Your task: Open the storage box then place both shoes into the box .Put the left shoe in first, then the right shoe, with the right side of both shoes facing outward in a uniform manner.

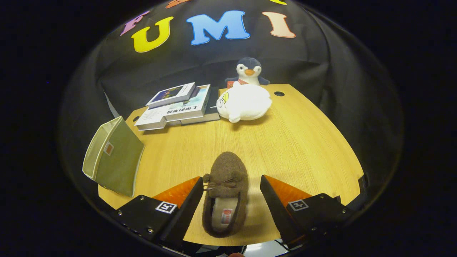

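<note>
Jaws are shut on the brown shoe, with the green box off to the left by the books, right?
Not quite. The gripper view shows the gripper open: the shoe lies between the jaws, with a gap on the right side. The green box does stand to the left, near the books.

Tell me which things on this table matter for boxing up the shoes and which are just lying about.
For the job:
- brown slipper, between the open fingers of the gripper; the left finger looks to touch it, the right stands apart
- green storage box, at the table's left edge

Just lying about:
- stack of books
- white plush toy
- penguin plush behind it
</note>
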`<state>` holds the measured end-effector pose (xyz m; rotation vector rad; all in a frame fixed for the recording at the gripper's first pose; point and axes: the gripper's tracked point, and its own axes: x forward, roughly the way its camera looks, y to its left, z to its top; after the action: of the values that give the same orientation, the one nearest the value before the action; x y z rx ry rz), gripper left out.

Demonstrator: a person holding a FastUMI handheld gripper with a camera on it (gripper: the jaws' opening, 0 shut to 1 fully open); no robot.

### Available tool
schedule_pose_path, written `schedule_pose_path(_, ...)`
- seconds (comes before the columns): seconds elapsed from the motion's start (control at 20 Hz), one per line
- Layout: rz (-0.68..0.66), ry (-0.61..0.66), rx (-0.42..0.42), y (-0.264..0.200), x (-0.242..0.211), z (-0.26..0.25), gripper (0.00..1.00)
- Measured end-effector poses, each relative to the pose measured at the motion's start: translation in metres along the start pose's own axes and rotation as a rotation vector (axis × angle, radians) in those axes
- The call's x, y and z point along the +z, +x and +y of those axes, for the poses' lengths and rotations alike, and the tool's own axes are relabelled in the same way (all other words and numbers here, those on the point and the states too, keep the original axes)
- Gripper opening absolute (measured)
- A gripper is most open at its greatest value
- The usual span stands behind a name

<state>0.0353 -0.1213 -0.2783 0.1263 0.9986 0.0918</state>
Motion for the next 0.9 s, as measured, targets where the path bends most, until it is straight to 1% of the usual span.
schedule_pose_path(0.25,0.062,-0.025,-0.026,0.014,-0.024,-0.019,0.98)
schedule_pose_path(0.5,0.121,-0.022,-0.006,0.026,-0.043,-0.023,0.98)
schedule_pose_path(0.9,0.201,-0.034,-0.012,0.040,-0.064,-0.029,0.98)
